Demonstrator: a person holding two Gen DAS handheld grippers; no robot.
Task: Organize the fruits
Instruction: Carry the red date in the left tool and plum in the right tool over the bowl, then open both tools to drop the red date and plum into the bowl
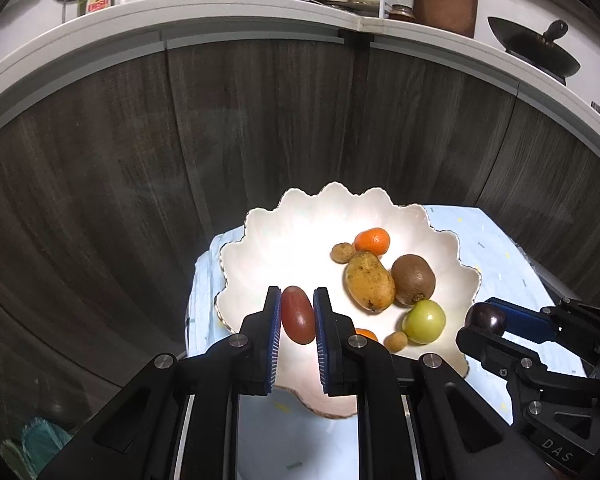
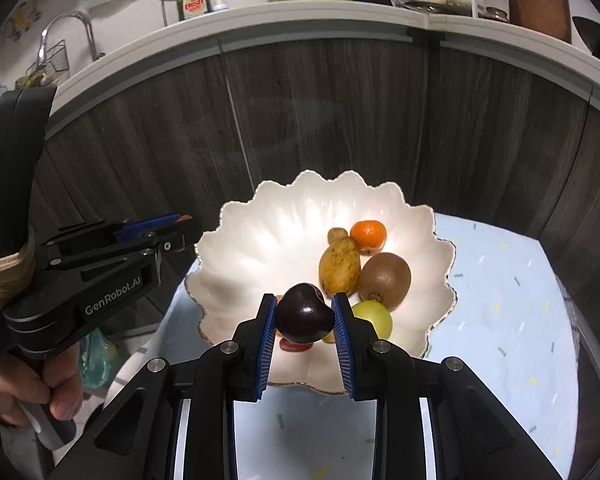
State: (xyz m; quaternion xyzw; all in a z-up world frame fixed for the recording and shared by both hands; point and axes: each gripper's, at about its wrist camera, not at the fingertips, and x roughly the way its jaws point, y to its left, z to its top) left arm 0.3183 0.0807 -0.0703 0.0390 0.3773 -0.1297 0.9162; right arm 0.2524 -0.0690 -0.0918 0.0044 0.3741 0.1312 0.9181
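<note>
Blue pads on my left gripper point(image 1: 297, 312) are clamped on a red oblong fruit point(image 1: 297, 314), low centre of its view, over the near rim of the white scalloped bowl point(image 1: 260, 248). My right gripper point(image 2: 305, 312) pinches a dark plum point(image 2: 304, 313) the same way, low centre, above the bowl's near side. Farther in the bowl lie a green fruit point(image 1: 424, 321), a yellow mango point(image 1: 369, 281), a kiwi point(image 1: 413, 279) and, farthest, a tangerine point(image 1: 372, 240).
</note>
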